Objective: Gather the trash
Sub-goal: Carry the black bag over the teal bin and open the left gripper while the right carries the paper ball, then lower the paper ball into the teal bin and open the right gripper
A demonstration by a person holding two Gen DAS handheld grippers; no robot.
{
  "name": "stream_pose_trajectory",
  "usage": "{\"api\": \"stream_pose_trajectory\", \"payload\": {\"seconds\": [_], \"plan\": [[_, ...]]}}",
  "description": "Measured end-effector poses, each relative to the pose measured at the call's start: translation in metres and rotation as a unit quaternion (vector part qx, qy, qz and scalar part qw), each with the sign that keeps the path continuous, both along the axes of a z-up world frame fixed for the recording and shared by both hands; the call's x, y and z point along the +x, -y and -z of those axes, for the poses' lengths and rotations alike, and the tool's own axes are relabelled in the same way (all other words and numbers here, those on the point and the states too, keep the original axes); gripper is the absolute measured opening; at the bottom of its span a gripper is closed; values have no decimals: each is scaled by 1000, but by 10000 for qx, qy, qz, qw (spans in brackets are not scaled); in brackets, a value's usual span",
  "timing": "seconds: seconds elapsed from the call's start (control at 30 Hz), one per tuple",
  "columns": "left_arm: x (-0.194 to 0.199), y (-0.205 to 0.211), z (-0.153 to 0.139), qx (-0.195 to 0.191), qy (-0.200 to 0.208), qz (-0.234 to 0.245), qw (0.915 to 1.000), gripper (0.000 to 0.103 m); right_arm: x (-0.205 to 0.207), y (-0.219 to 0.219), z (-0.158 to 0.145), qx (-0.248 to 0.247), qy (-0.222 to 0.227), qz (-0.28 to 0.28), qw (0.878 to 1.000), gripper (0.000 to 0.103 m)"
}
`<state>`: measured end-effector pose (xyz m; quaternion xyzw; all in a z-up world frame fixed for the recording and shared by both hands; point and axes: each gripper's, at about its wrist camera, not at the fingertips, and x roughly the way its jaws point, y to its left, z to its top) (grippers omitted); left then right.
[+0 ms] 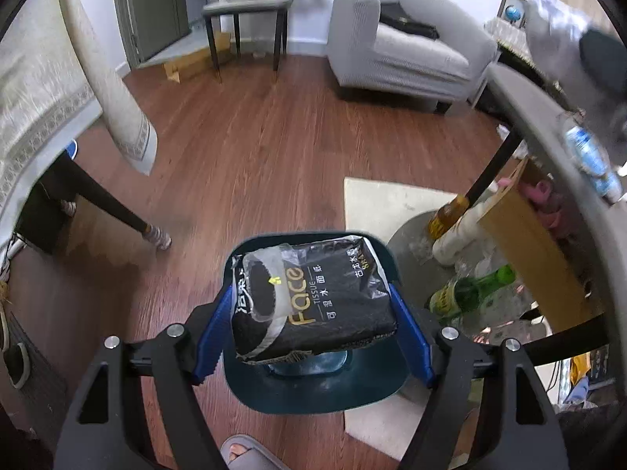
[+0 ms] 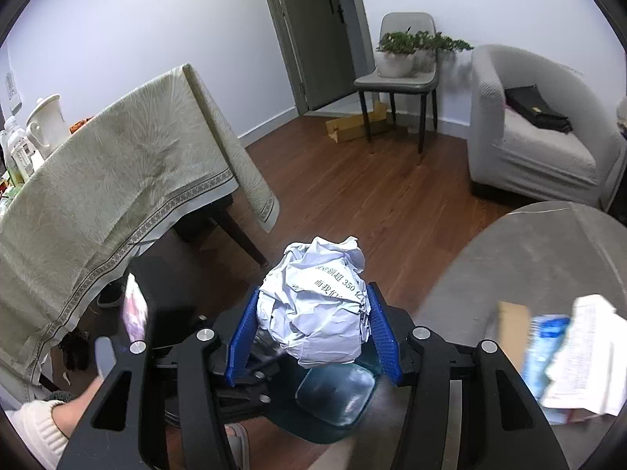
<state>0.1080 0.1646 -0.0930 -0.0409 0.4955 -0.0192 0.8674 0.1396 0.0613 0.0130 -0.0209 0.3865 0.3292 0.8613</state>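
Black tissue pack (image 1: 313,297) is pinched between the left gripper (image 1: 313,333) fingers, long axis running across from one blue pad to the other, and it hangs right above the dark teal bin (image 1: 313,387) on the floor. Looks like a straight drop from there. Over on the right, the right gripper (image 2: 313,329) fingers squeeze a crumpled paper ball (image 2: 319,305), also over the bin's mouth, so neither hand looks clearly nearer.

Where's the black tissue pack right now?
In the left wrist view, the black tissue pack sits clamped between the left hand-held gripper's blue fingers, directly above the dark teal bin.
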Motion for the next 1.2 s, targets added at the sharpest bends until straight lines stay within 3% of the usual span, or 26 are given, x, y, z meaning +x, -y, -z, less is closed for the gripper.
{"api": "stream_pose_trajectory", "payload": {"seconds": [0.2,0.43,0.87,1.0,1.2], "plan": [[-2,-16,24,-60,-346,6,9994,87,4,-22,11,-50,-156,-133,9998,54],[-13,-39,12,-43,-178,-164,9997,88,9,-44,27,-112,-324,-191,9992,54],[-40,-94,-44,-113,605,-739,9954,65,14,-79,82,-654,-658,-239,9954,54],[-44,-95,-60,-243,777,-761,9938,57,17,-86,108,-839,-856,-213,9926,54],[-49,-83,-88,-320,1074,-626,9917,54,14,-100,154,-1153,-1192,-367,9855,54]]}}
